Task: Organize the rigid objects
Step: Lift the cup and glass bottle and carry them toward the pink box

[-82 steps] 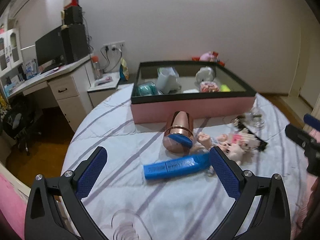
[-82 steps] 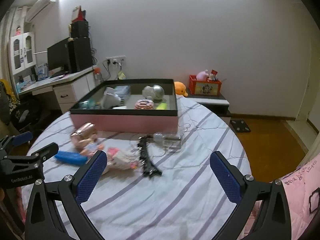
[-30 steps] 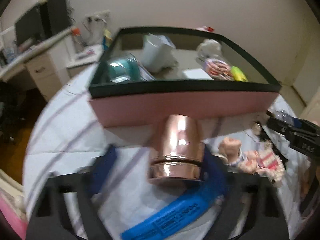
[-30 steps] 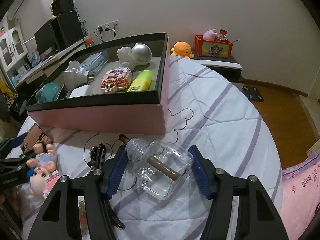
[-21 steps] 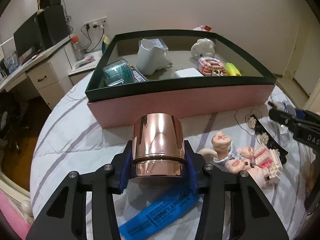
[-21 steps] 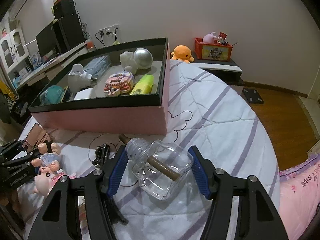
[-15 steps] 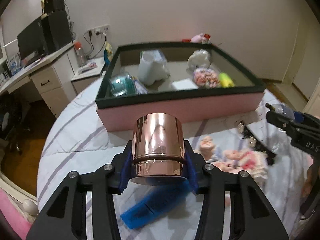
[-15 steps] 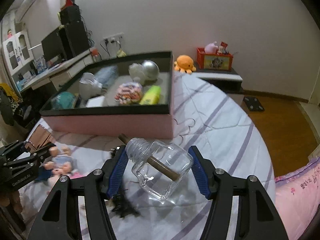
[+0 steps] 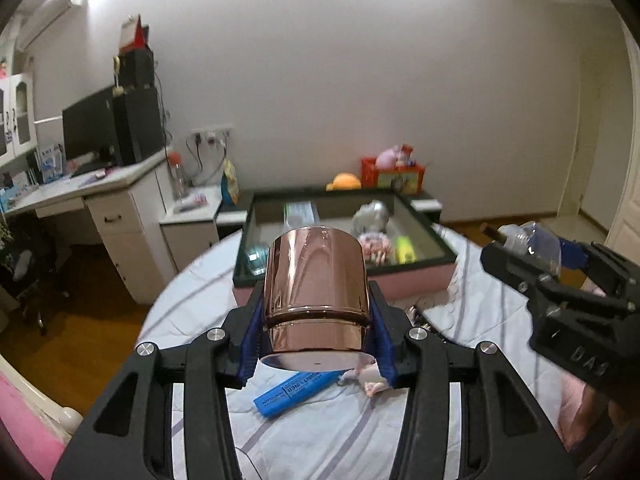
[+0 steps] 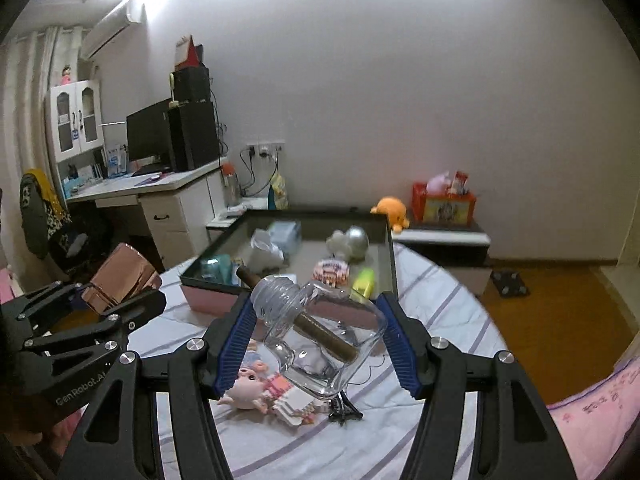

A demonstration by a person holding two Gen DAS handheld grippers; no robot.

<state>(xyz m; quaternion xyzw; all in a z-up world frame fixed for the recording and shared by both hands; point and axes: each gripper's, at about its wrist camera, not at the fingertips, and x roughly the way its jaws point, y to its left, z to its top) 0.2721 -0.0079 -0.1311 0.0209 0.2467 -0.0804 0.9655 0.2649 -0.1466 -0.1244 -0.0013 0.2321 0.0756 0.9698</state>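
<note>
My left gripper (image 9: 316,344) is shut on a rose-gold metal cup (image 9: 316,296) and holds it above the bed; the cup also shows in the right wrist view (image 10: 120,276). My right gripper (image 10: 316,344) is shut on a clear glass bottle (image 10: 320,340) with a brown stick inside, also lifted; the bottle shows in the left wrist view (image 9: 532,240). The pink box with a dark rim (image 9: 436,276) (image 10: 200,294) lies ahead of both and holds several small items.
On the striped bedsheet (image 9: 472,320) lie a blue bar (image 9: 300,394), a pig doll (image 10: 248,390), a block toy (image 10: 294,398) and a black clip (image 10: 344,406). A desk (image 10: 160,188) stands left; a low shelf with a red box (image 10: 444,204) stands behind.
Both grippers went from open to shut on the cup and the bottle, then rose from the bed. The box now sits lower and farther off in both views.
</note>
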